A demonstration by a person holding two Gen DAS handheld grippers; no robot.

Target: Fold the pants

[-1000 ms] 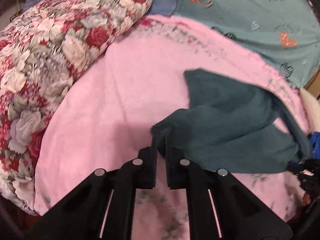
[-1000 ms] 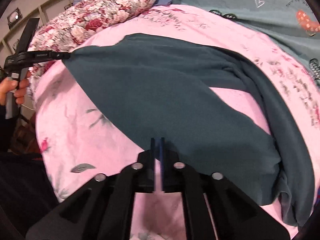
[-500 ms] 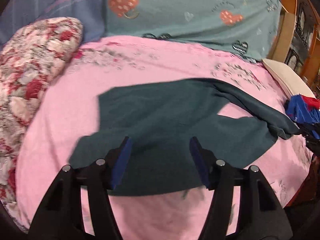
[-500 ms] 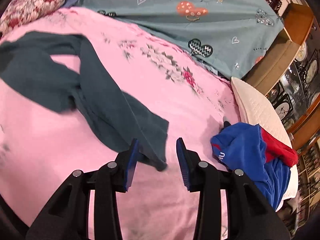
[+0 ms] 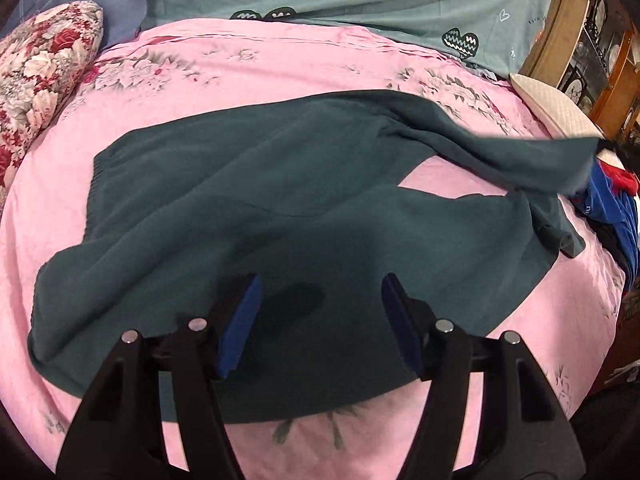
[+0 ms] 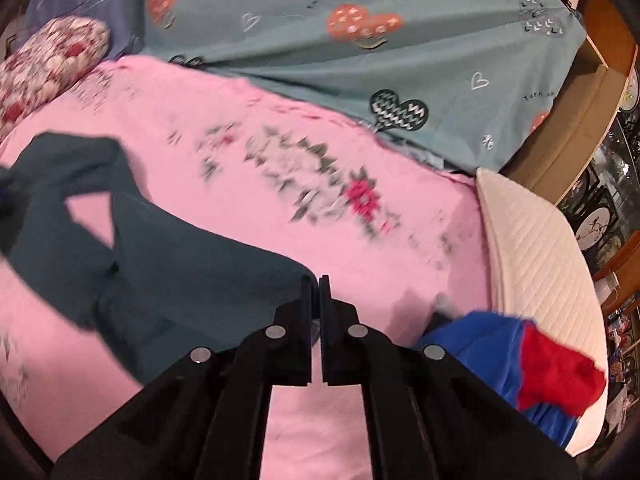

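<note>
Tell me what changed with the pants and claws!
The left claw let go of the pants; its jaws have just opened and hold nothing. The right claw just closed on a pant-leg end and lifted it. The pink sheet stayed put.

Open pink sheet (image 6: 248, 216) beyond pants (image 5: 280, 208); blue-red clothes (image 6: 520, 368) seemingly crowd right.

Only legible txt: "Turn" + more, unreadable, printed on teal heart-print sheet (image 6: 440, 40), rt edge.
</note>
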